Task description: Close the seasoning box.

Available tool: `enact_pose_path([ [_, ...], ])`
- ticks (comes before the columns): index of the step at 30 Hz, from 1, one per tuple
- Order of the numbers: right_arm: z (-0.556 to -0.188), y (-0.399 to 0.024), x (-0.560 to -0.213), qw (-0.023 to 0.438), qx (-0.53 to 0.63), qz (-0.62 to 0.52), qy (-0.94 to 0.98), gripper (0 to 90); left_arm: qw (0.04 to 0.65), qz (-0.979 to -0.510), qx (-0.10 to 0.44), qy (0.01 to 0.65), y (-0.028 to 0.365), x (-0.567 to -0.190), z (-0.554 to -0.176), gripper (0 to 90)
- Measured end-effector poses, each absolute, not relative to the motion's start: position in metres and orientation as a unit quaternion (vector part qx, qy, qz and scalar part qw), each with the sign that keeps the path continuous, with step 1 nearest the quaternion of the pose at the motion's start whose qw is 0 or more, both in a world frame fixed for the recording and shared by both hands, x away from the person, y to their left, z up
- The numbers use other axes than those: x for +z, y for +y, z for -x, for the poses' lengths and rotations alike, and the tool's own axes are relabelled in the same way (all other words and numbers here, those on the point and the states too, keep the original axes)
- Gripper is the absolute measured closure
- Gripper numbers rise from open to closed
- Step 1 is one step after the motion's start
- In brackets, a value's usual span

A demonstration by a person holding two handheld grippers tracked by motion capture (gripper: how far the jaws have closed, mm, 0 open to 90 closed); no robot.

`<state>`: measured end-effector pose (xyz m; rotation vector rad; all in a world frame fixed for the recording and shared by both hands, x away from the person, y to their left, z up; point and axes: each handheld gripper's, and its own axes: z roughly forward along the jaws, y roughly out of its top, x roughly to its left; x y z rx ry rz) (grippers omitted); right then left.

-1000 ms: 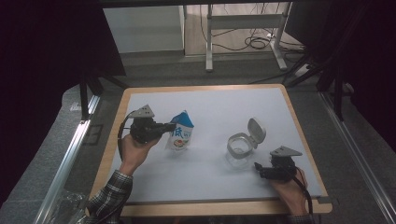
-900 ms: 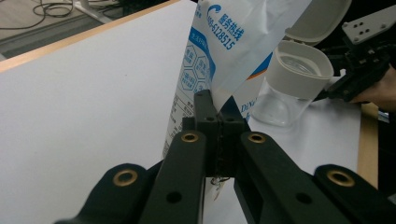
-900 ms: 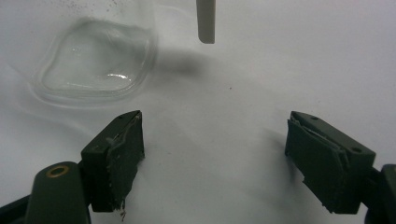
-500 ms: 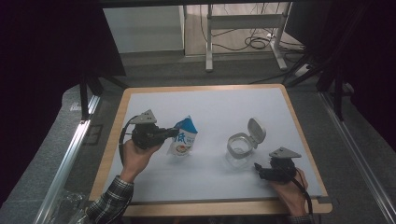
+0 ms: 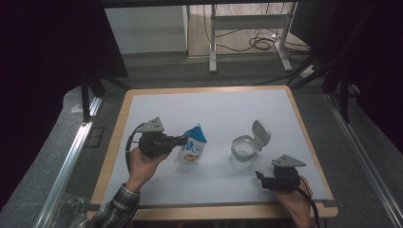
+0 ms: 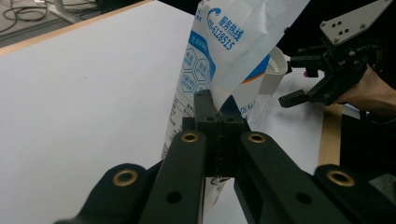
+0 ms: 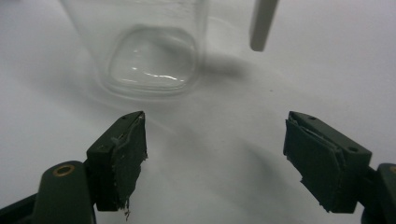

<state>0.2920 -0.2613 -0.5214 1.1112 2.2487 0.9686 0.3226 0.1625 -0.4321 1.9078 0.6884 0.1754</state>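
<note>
On my white desk, the left tool is clenched on a blue-and-white bag, whose print I can't read. The clear jar, lid flipped up, stands just ahead of my right tool, jaws released.

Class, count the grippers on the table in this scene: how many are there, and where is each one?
2. The left gripper is at the table's left, shut on the blue-and-white pouch. The right gripper sits open near the front right, below the clear container.
</note>
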Motion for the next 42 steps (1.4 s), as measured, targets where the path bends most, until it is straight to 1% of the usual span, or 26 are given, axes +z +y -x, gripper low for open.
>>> enact_pose_path([
  [8, -0.283, -0.248, -0.520, 0.209, 0.353, -0.387, 0.826, 22.9, 0.527, -0.800, 0.070, 0.278, 0.153, -0.432, -0.316, 90.0],
  [16, -0.278, -0.240, -0.522, 0.194, 0.358, -0.371, 0.834, 27.9, 0.525, -0.805, 0.068, 0.267, 0.143, -0.430, -0.312, 90.0],
  [29, -0.273, -0.225, -0.521, 0.180, 0.369, -0.353, 0.841, 28.6, 0.524, -0.810, 0.057, 0.258, 0.131, -0.430, -0.311, 90.0],
  [36, -0.272, -0.214, -0.520, 0.172, 0.376, -0.333, 0.847, 33.6, 0.525, -0.811, 0.053, 0.252, 0.125, -0.428, -0.310, 90.0],
  [42, -0.272, -0.203, -0.521, 0.150, 0.383, -0.320, 0.854, 36.0, 0.527, -0.811, 0.050, 0.250, 0.120, -0.427, -0.310, 90.0],
])
